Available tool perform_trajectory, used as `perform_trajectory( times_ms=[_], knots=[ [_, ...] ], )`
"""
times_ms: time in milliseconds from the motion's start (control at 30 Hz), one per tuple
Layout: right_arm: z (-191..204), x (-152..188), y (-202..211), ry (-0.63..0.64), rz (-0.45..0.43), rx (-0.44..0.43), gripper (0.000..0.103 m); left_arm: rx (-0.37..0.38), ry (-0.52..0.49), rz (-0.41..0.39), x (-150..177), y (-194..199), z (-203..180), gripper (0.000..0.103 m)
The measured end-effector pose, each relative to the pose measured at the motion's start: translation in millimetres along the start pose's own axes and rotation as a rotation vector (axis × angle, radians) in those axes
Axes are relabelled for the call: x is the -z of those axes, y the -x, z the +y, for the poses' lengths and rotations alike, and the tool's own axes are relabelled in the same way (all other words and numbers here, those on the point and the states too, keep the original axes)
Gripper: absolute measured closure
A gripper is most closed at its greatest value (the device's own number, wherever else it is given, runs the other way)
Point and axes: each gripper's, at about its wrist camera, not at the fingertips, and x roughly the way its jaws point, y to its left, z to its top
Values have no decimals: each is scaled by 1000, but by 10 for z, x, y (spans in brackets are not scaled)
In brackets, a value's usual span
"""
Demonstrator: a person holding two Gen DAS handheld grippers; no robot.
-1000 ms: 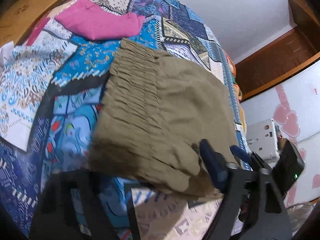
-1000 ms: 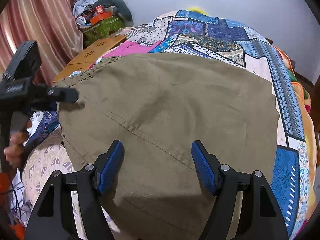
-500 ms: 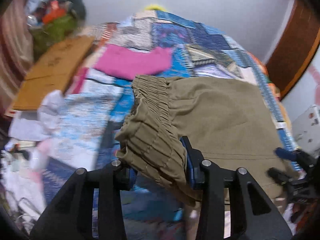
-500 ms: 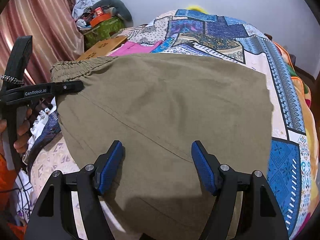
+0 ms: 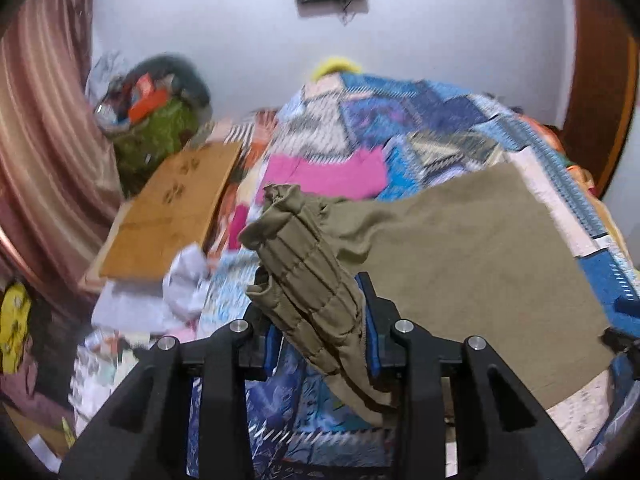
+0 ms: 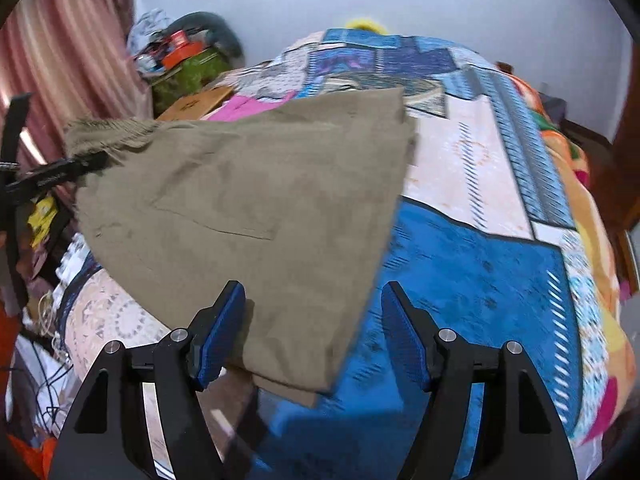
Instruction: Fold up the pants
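Olive-green pants (image 5: 472,264) lie folded on the patchwork bedspread (image 5: 420,120). My left gripper (image 5: 320,340) is shut on the gathered elastic waistband (image 5: 304,272) and holds it lifted off the bed at the pants' left end. In the right wrist view the pants (image 6: 248,208) spread ahead and to the left, with the left gripper (image 6: 80,164) clamped on the waistband at the far left. My right gripper (image 6: 314,332) is open and empty, its jaws wide apart over the pants' near right corner.
A pink garment (image 5: 332,172) lies on the bed behind the pants. A cardboard sheet (image 5: 172,216) and a cluttered green bag (image 5: 160,128) sit left of the bed. Striped curtains (image 5: 40,160) hang at far left. Blue quilt patch (image 6: 480,280) lies right of the pants.
My left gripper has closed on the waistband and raised it. My right gripper has shifted right, so the pants' right edge now lies between its jaws.
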Motion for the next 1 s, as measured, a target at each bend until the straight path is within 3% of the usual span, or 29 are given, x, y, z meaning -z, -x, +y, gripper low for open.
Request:
perform_trajectory(
  times_ms=[133, 400, 667, 1000],
  knots=[
    [-99, 106, -13, -38, 16, 1, 37, 56, -46, -74, -199, 228, -239, 70],
    [-150, 170, -37, -85, 9, -43, 37, 293, -106, -122, -520, 476, -828, 72],
    [-162, 183, -31, -89, 0, -47, 37, 442, -227, -49, -467, 408, -1472, 72],
    [-137, 185, 34, -65, -9, -21, 37, 546, -268, 109, -195, 123, -1945, 72]
  ],
)
